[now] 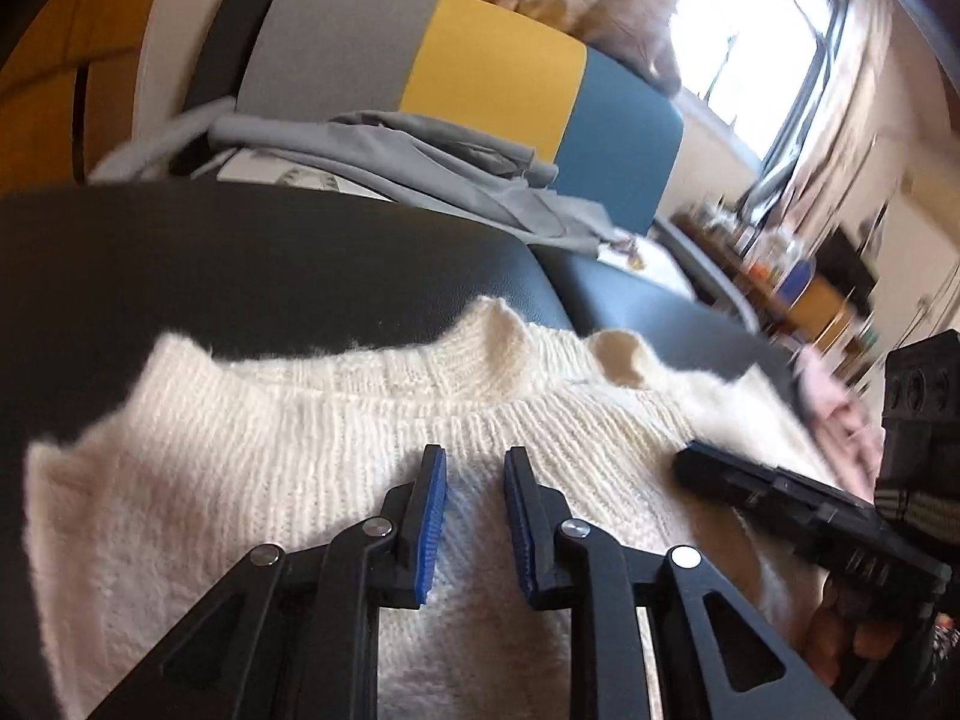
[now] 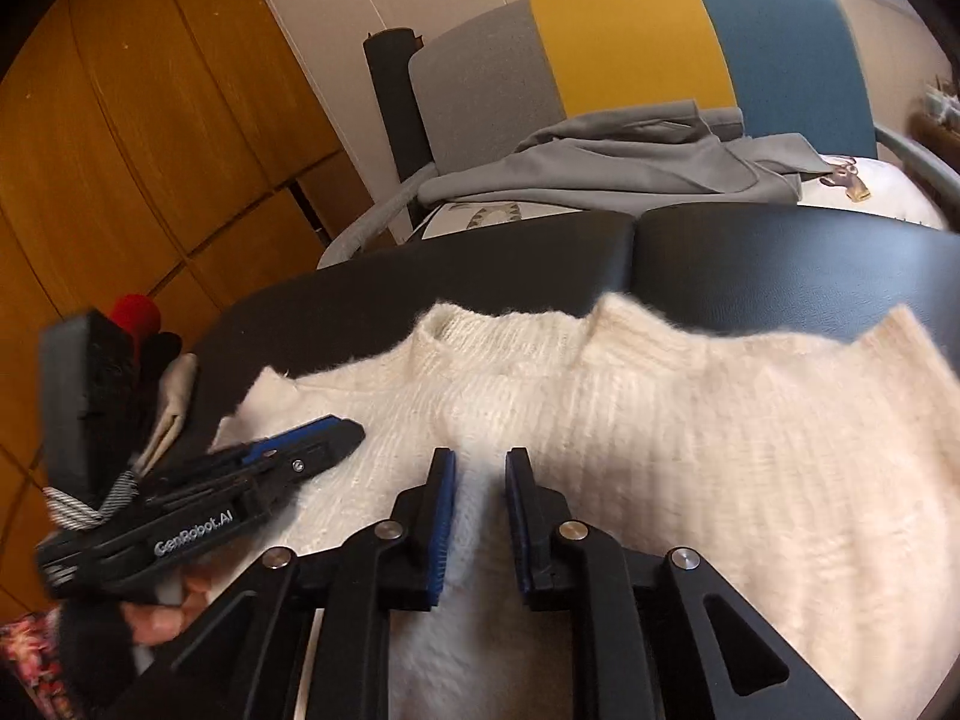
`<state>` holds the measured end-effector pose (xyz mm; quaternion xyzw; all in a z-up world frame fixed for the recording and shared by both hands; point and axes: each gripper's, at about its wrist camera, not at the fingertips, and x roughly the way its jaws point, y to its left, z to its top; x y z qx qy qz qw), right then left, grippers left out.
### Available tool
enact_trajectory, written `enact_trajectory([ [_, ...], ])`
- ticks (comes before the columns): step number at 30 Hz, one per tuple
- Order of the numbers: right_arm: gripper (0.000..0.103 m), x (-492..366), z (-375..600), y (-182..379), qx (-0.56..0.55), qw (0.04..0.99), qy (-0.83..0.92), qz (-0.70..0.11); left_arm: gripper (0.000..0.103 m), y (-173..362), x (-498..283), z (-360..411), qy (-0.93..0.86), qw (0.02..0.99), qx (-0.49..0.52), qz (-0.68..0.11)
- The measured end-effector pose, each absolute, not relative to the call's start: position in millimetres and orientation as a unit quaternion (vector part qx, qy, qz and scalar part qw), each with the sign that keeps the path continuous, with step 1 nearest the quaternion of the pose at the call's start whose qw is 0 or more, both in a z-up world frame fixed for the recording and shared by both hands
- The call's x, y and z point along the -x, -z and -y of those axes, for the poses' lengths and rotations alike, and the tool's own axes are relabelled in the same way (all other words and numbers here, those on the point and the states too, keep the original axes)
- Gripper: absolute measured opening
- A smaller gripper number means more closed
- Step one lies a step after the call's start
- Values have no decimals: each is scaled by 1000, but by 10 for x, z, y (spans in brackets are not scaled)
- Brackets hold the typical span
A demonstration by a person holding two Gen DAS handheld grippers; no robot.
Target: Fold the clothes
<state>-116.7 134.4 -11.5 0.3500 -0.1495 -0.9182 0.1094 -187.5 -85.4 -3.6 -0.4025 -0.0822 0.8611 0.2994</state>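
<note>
A cream knitted sweater (image 1: 252,456) (image 2: 690,420) lies flat on a black padded surface (image 1: 240,264) (image 2: 780,264), with its ribbed collar toward the far edge. My left gripper (image 1: 475,468) is low over the knit just below the collar. Its blue pads stand a narrow gap apart, and white knit fills that gap. My right gripper (image 2: 480,468) sits the same way, pinching a ridge of the sweater. Each gripper shows in the other's view, the right gripper (image 1: 774,492) and the left gripper (image 2: 300,450), with tips resting on the sweater. A hand holds each one.
Behind the black surface stands a chair with a grey, yellow and blue back (image 1: 492,78) (image 2: 630,42), and a grey garment (image 1: 420,162) (image 2: 630,168) is heaped on its seat. Wooden panelling (image 2: 150,120) is at the left. A bright window (image 1: 756,48) and a cluttered shelf (image 1: 780,276) are at the right.
</note>
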Motion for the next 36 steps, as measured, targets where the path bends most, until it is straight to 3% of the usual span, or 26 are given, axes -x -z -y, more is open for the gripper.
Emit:
enact_trajectory([
  [4, 22, 1440, -1421, -167, -356, 68, 930, 63, 21, 28, 1778, 804, -870, 290, 394, 67],
  [8, 23, 1923, -1566, -71, -434, 47, 900, -2, 21, 40, 1776, 775, -872, 288, 390, 67],
  [10, 36, 1975, -1536, -6, -443, 50, 895, -18, 21, 37, 1797, 791, -872, 290, 389, 70],
  [13, 36, 2054, -1492, 90, -457, 54, 887, -42, 21, 46, 1795, 799, -871, 290, 388, 74],
  [14, 31, 2080, -1477, 123, -461, 55, 884, -50, 21, 49, 1795, 801, -871, 291, 388, 76],
  [15, 11, 2106, -1462, 155, -466, 57, 881, -58, 21, 50, 1798, 803, -871, 291, 389, 77],
  [16, 6, 2132, -1447, 187, -470, 58, 878, -66, 21, 50, 1800, 805, -870, 291, 389, 79],
  [22, 0, 2013, -1561, 64, -394, -39, 914, -88, 21, 51, 1801, 825, -870, 291, 388, 82],
  [26, 1, 2061, -1840, 222, -423, -32, 905, -18, 21, 51, 1799, 824, -871, 291, 387, 83],
  [30, 9, 1987, -1736, 2, -408, 39, 912, 7, 21, 58, 1807, 830, -871, 290, 387, 86],
  [34, 45, 1956, -1228, -225, -397, 136, 908, 2, 20, 58, 1797, 834, -871, 290, 386, 87],
  [36, 46, 2039, -882, -216, -411, 172, 895, -12, 20, 58, 1795, 838, -871, 291, 386, 88],
])
